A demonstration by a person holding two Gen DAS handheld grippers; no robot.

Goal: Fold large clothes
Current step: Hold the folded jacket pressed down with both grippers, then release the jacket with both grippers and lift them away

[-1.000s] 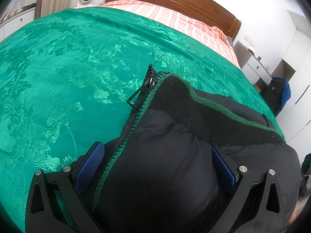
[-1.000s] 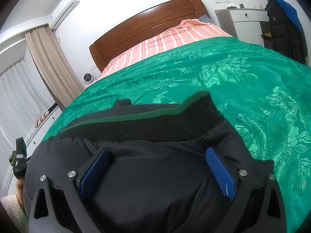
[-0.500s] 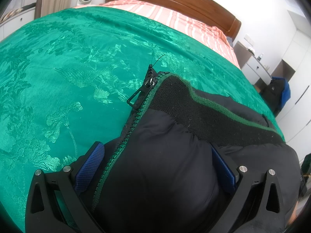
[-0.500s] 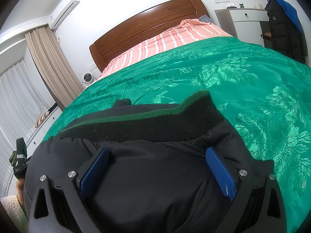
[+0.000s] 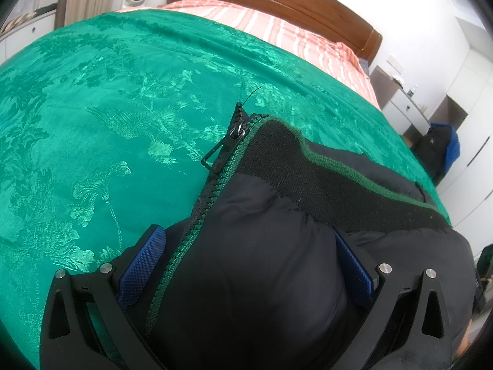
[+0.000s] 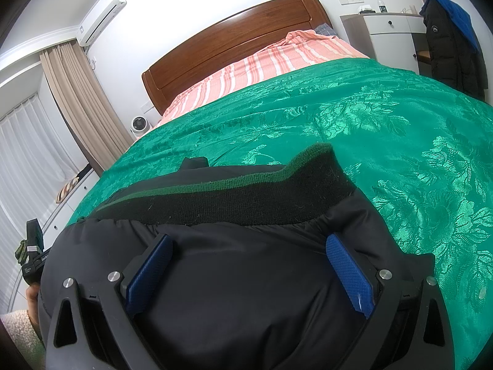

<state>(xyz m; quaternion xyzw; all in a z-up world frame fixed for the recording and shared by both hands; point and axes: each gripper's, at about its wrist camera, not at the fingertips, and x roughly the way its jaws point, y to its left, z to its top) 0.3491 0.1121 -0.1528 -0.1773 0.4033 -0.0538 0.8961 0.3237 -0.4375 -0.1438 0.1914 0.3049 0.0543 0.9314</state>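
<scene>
A black puffer jacket (image 5: 262,271) with a black knit hem edged in green (image 5: 323,182) lies on the green bedspread (image 5: 92,123). Its green zipper (image 5: 215,191) with a black pull runs past my left gripper. My left gripper (image 5: 246,265) is wide open, its blue pads (image 5: 141,265) on either side of the jacket's bulk near the zipper edge. My right gripper (image 6: 249,268) is also wide open, with its blue pads (image 6: 348,271) straddling the jacket (image 6: 246,293) near the other hem (image 6: 246,197) corner. The jacket fills the space between both pairs of fingers.
The bed has a striped pink sheet (image 6: 262,64) and a wooden headboard (image 6: 234,37) at the far end. A dark coat (image 6: 446,37) hangs by a white cabinet on the right. Curtains (image 6: 80,98) and a small fan (image 6: 140,123) stand on the left.
</scene>
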